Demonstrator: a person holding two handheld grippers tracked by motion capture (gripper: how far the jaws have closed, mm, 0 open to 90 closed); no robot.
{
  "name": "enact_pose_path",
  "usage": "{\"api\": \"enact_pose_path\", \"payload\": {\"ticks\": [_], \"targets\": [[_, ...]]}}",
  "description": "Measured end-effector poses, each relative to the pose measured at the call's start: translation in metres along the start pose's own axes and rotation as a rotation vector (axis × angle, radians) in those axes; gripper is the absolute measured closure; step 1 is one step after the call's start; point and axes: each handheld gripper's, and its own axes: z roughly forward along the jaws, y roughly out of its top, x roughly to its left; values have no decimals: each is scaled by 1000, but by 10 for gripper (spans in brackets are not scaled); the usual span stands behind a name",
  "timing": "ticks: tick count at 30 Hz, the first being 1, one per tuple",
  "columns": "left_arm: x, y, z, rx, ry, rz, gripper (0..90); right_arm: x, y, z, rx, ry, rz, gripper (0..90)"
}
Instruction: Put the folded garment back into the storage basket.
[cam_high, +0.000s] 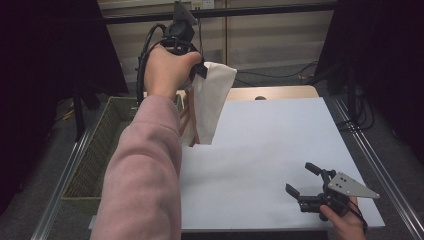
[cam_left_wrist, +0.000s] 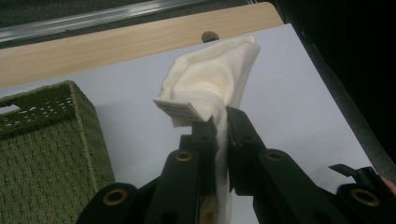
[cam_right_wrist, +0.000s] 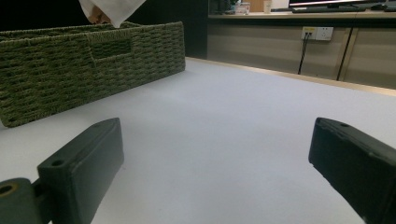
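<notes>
A cream cloth bag (cam_high: 212, 97) with pinkish straps hangs in the air above the left side of the white table (cam_high: 270, 150). My left gripper (cam_high: 199, 70) is raised high and shut on its top edge. In the left gripper view the two jaws pinch the cream cloth bag (cam_left_wrist: 212, 84) just below a small white label (cam_left_wrist: 180, 110). My right gripper (cam_high: 303, 179) rests low near the table's front right corner, open, with nothing between its jaws. In the right gripper view the bag's lower tip (cam_right_wrist: 112, 10) hangs over the basket.
A green woven basket (cam_high: 102, 145) stands along the table's left edge, seen also as the basket (cam_left_wrist: 46, 144) and the basket (cam_right_wrist: 88, 65). A wooden strip (cam_high: 272, 92) runs along the far edge. Metal rails flank the table.
</notes>
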Motion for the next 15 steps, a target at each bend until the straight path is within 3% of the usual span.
{"api": "enact_pose_path", "payload": {"ticks": [2, 3, 5, 7, 8, 11, 15], "targets": [[0, 0, -3, -8, 0, -15, 836, 0, 0, 0, 1, -2, -3, 27], [2, 1, -5, 1, 7, 4, 835, 0, 0, 1, -10, 7, 0, 27], [1, 0, -8, -15, 7, -18, 836, 0, 0, 1, -15, 12, 2, 27], [3, 1, -12, -17, 12, -15, 836, 0, 0, 1, -14, 13, 5, 27], [6, 1, -14, -8, 11, 14, 836, 0, 0, 1, -11, 8, 2, 27], [8, 1, -19, -22, 17, -17, 836, 0, 0, 0, -1, 2, 0, 27], [12, 1, -28, -25, 25, 1, 836, 0, 0, 1, -5, 1, -5, 27]]}}
